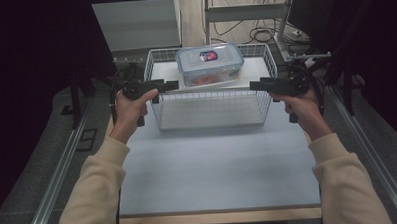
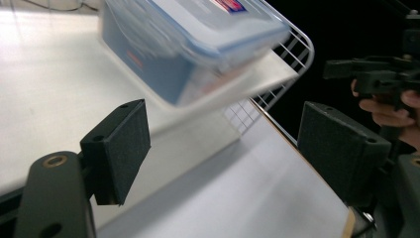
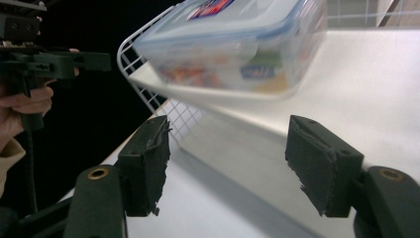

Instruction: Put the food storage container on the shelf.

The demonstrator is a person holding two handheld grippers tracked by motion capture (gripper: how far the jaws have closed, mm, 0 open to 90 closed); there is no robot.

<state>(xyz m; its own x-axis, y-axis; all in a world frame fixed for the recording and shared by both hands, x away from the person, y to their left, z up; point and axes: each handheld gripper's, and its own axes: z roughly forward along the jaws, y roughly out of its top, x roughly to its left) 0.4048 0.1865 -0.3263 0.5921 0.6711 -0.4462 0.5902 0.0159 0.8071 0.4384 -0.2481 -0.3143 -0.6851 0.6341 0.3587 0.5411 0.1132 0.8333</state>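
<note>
A clear plastic container (image 1: 210, 64) with a blue-rimmed lid and a red and blue label rests on a white board (image 1: 257, 67) in the far half of a white wire basket (image 1: 211, 109). My left gripper (image 1: 173, 85) is level just outside the basket's left wall, pointing inward, jaws open and empty. My right gripper (image 1: 253, 85) mirrors it at the right wall, also open and empty. In the left gripper view the container (image 2: 198, 44) lies beyond the open left gripper (image 2: 230, 148). The right gripper view shows the container (image 3: 233, 44) past the parted right gripper (image 3: 233, 166).
The basket stands at the far end of a pale table (image 1: 213, 171). Metal rails (image 1: 58, 172) run along both sides. Behind the table are a metal frame and floor cables (image 1: 253, 25). Dark curtains close in left and right.
</note>
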